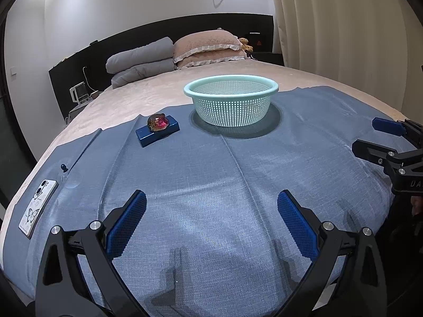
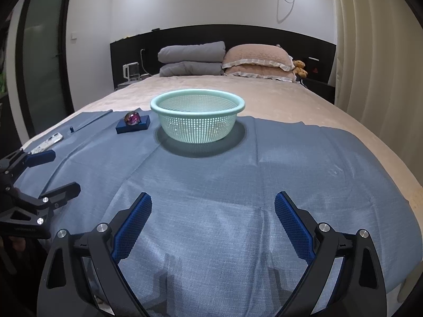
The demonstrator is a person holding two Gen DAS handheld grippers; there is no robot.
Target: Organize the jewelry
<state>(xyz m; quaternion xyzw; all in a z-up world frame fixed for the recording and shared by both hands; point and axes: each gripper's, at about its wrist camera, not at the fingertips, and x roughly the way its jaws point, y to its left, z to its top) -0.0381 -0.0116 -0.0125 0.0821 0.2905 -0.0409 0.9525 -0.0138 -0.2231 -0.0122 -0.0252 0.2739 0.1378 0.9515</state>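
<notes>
I had not yet started: my left gripper [image 1: 211, 222] and right gripper [image 2: 212, 224] gaped wide, empty. The red-purple jewelled ornament [image 1: 158, 122] sat on a blue box [image 1: 157, 131] left of the pale-green mesh basket [image 1: 231, 103]; reaching it came next.

A mint-green plastic basket [image 1: 231, 103], round and perforated all over with a smooth rolled rim, stands upright on the far middle part of a blue cloth [image 1: 211, 185], close to the cloth's far edge. What lies inside it cannot be told through the mesh. Just to its left, apart from it, a small dark blue rectangular box [image 1: 157, 130] lies flat on the same cloth, turned at a slight angle. On top of the box rests a rounded, glossy jewelry piece [image 1: 158, 122] with a deep pink to red centre and a darker, brownish rim; its exact kind is unclear.
</notes>
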